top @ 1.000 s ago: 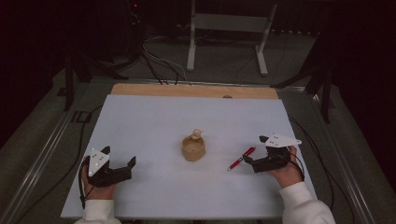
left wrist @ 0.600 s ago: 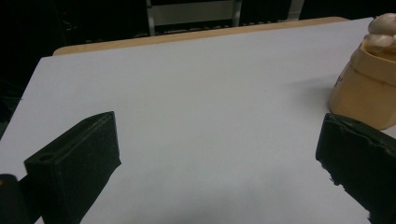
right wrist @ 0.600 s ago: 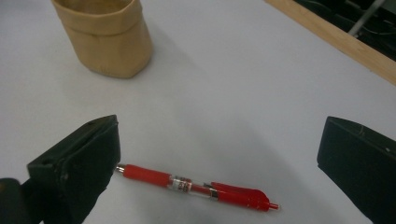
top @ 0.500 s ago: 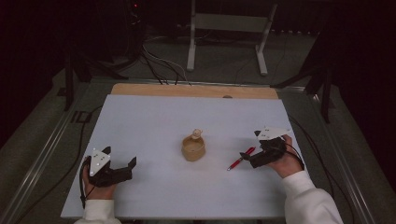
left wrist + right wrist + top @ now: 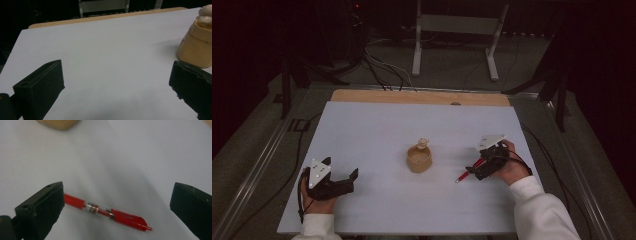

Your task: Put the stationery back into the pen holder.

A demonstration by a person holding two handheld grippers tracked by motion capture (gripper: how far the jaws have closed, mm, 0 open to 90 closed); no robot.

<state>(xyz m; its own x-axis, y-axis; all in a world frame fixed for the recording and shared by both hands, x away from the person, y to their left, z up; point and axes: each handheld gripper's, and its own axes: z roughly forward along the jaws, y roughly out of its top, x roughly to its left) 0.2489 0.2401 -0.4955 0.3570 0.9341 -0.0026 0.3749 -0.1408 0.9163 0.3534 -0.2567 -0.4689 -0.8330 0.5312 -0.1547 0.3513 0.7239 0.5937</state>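
- Right gripper [image 5: 116,207] hangs low over the red pen [image 5: 105,212], jaws spread wide — the pen lies flat on the white table [image 5: 377,130] between them, gripped by neither.
- Left gripper [image 5: 346,181] rests near the table's front left, jaws released, grasping nothing.
- Tan holder [image 5: 419,158] stands mid-table, left of the pen.

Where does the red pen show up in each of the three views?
High view: the red pen lies on the white table, right of centre, under the right gripper.
Left gripper view: the pen is not in this picture; the tan pot is at the right edge.
Right gripper view: the pen lies low in the frame, between the open jaws.
Shared landmark: the tan pot, centre of the table in the high view, top edge here.
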